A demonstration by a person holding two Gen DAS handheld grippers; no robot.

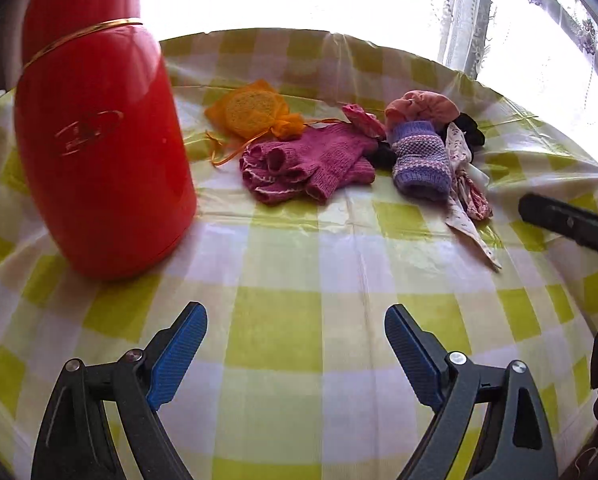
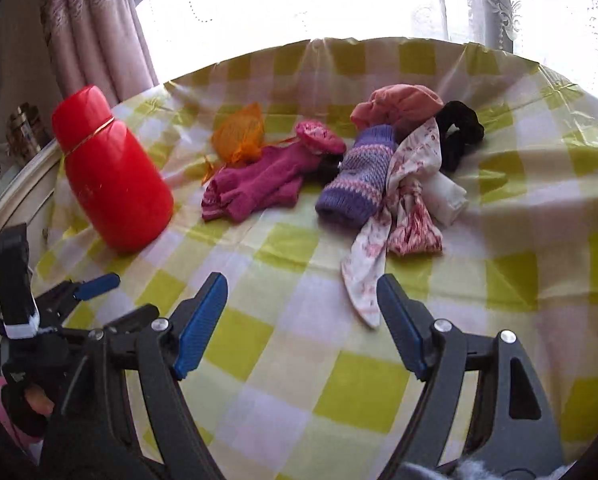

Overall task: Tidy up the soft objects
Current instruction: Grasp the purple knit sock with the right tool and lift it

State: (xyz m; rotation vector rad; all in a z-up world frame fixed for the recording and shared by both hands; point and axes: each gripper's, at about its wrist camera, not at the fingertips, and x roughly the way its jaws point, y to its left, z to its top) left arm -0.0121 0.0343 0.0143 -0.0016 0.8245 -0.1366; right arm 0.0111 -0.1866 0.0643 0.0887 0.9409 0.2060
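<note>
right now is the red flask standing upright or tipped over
Upright. The red flask stands on its base on the checked tablecloth, cap end up, gold band circling its neck; fisheye makes it look tilted.

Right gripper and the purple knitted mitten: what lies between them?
Mostly bare checked tablecloth. The floral scarf's tail trails from beside the purple mitten toward the open right gripper, ending near one finger. Right wrist view shows it.

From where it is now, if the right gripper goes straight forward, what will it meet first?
Most likely the floral cloth strip, whose tip lies just ahead between the open fingers of the right gripper; the purple knitted mitten lies behind it. Depth is uncertain.
</note>
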